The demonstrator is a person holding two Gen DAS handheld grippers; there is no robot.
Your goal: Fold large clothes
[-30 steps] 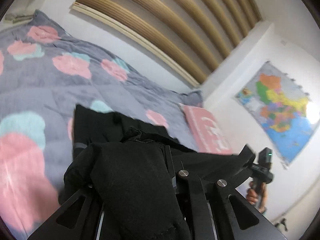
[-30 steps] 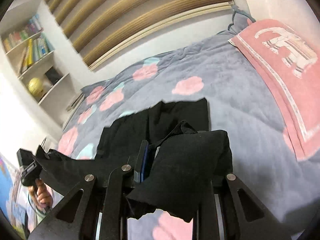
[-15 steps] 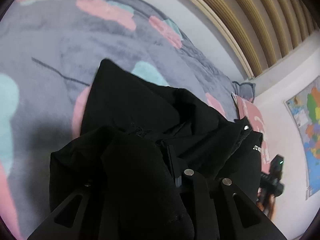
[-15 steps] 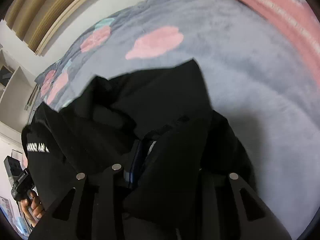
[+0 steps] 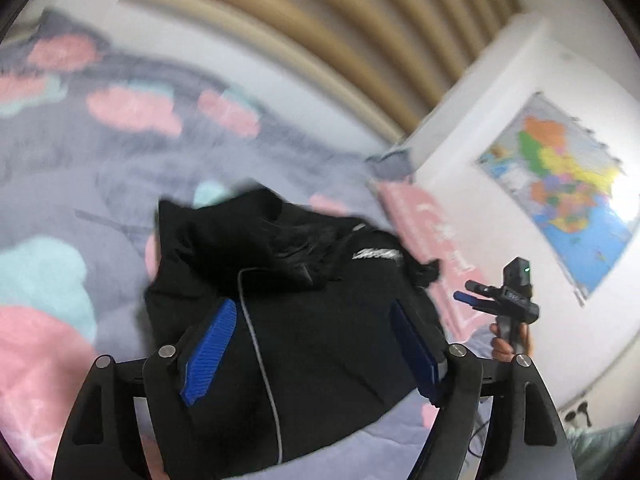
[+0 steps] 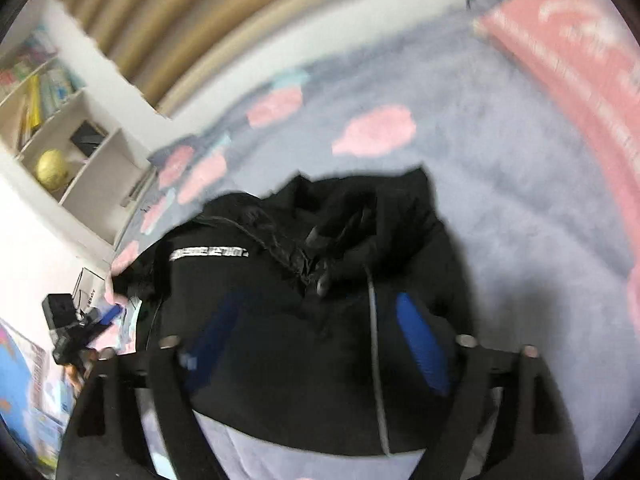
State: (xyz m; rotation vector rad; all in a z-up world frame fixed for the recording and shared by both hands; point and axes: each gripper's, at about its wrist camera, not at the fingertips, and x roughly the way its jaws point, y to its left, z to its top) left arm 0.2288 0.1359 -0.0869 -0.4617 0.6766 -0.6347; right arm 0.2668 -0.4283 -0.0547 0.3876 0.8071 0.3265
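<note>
A black jacket (image 5: pixel 320 320) lies bunched on the bed's grey quilt (image 5: pixel 80 168), which is patterned with pink and teal blotches. A white stripe of lettering (image 6: pixel 208 252) crosses one dark panel, and a pale cord or zip line (image 5: pixel 260 360) runs down the cloth toward my left wrist camera. My left gripper (image 5: pixel 316 344) hangs over the garment with its jaws spread wide, the blue pads (image 5: pixel 210 348) apart on either side of the fabric and nothing pinched between them. My right gripper (image 6: pixel 320 344) sits likewise over the jacket, jaws parted, its blue pads (image 6: pixel 420 344) flanking a fold without closing on it; whether they touch the cloth I cannot tell through the blur. From the left wrist camera the right gripper also shows at the jacket's far edge, held in my right hand (image 5: pixel 510 344) just beside the pink pillow (image 5: pixel 428 232). Beyond the bed, slatted wooden panels (image 5: pixel 360 40) climb the wall, a coloured map (image 5: pixel 560 192) hangs to one side, and white shelves (image 6: pixel 60 120) hold books and a yellow ball (image 6: pixel 52 164).
</note>
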